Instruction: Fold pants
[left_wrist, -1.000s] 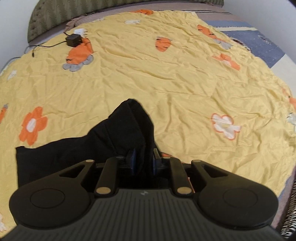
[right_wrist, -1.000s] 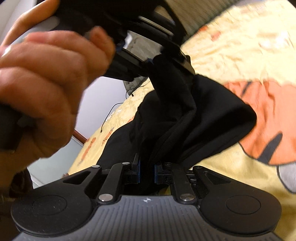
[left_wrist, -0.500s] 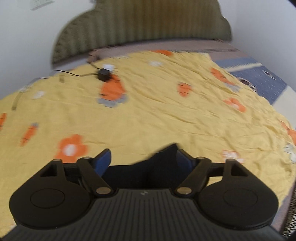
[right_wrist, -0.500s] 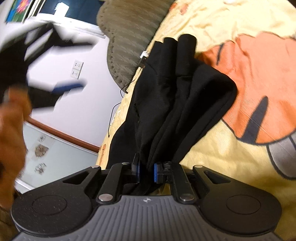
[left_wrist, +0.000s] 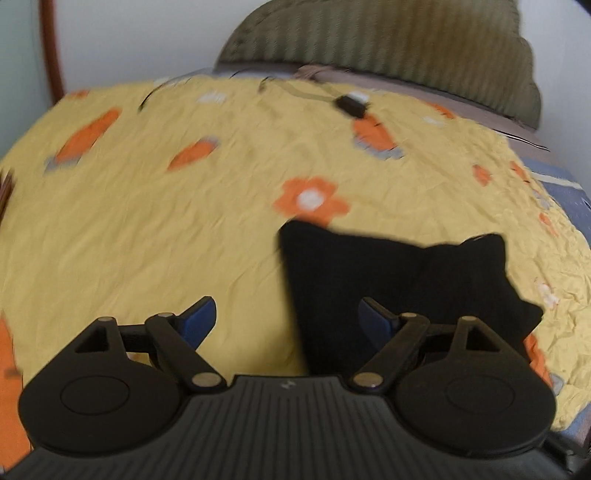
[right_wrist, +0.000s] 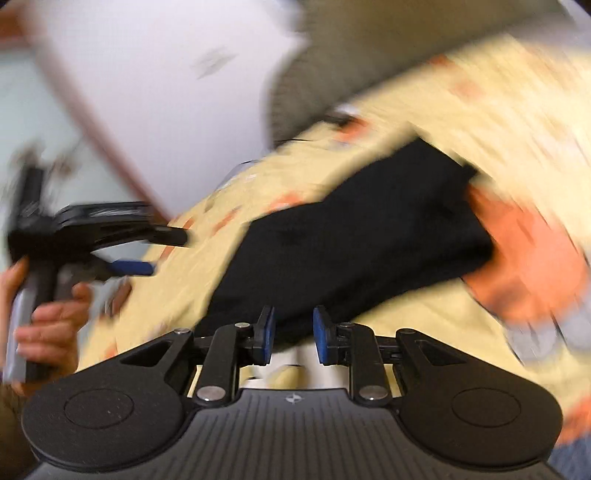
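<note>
The black pants lie folded in a flat bundle on the yellow bedspread. In the left wrist view they sit just ahead and to the right of my left gripper, which is wide open and empty. In the blurred right wrist view the pants lie just beyond my right gripper, whose blue pads stand apart with nothing between them. My left gripper shows there at the far left, open, held in a hand.
The bedspread carries orange flower and animal prints. A black charger with a cable lies near the green headboard. A white wall and a red-brown frame stand at the left. A blue sheet edges the bed at the right.
Both grippers have let go of the pants, which have dropped flat onto the bedspread. My left gripper has swung left and away; my right gripper has opened and pulled back.
</note>
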